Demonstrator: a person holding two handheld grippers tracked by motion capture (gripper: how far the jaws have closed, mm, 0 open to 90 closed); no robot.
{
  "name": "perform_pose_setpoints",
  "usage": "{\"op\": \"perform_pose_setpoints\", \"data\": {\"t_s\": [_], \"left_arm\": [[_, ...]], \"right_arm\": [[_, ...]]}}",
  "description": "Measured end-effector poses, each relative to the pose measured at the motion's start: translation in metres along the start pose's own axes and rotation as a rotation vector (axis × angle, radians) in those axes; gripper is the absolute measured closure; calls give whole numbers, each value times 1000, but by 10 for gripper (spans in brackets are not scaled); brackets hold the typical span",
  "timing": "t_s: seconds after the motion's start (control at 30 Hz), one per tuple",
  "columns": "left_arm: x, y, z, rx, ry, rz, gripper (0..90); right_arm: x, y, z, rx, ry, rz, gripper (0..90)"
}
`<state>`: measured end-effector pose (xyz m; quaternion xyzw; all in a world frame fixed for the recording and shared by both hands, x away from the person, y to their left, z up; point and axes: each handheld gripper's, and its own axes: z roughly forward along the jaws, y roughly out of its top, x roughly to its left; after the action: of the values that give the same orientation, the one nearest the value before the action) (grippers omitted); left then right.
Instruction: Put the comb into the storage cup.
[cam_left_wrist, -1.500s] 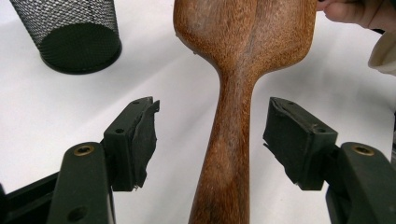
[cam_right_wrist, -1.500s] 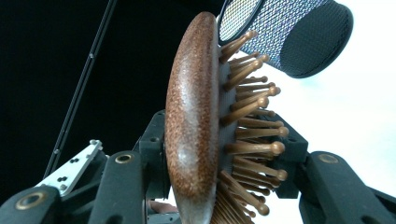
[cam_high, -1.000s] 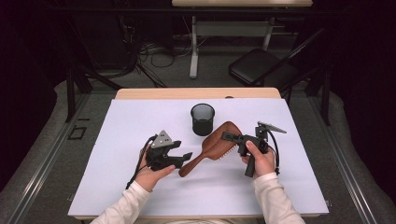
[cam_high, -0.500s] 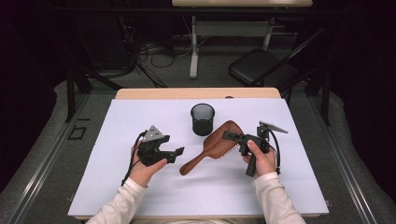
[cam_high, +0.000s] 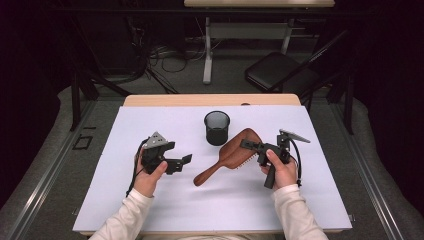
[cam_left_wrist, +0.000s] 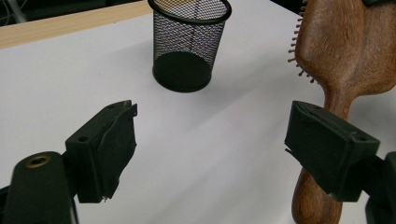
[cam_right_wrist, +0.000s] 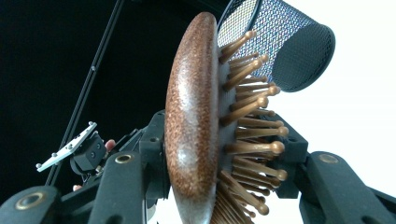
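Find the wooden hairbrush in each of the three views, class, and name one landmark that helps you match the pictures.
High view: the hairbrush lies centre-right, head in the right gripper.
Left gripper view: the hairbrush runs down the right edge, handle behind the right-hand jaw.
Right gripper view: the hairbrush stands edge-on at centre, clamped between the jaws, bristles to the right.
Shared landmark: the black mesh cup, near the brush head.

No readable text, label, brand, number or sign anywhere.

Dark room, folding chair (cam_high: 280, 75) and cables (cam_high: 165, 55) behind white-topped table (cam_high: 300, 200).
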<state>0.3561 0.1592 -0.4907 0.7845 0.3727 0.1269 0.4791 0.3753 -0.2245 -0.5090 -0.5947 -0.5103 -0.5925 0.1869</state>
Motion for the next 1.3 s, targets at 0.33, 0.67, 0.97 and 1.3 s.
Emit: {"op": "perform_pose_setpoints", "data": {"t_s": [0.33, 0.67, 0.97, 1.3], "left_arm": [[3, -1, -3, -7, 3, 10, 159], [4, -1, -5, -21, 6, 7, 159], [8, -1, -8, -28, 14, -7, 159], [11, -1, -11, -32, 23, -25, 159]], "right_arm": [[0, 2, -2, -20, 5, -1, 504], [2, 6, -7, -28, -4, -12, 504], [5, 13, -7, -49, -12, -14, 504], [9, 23, -4, -57, -26, -22, 504]]}}
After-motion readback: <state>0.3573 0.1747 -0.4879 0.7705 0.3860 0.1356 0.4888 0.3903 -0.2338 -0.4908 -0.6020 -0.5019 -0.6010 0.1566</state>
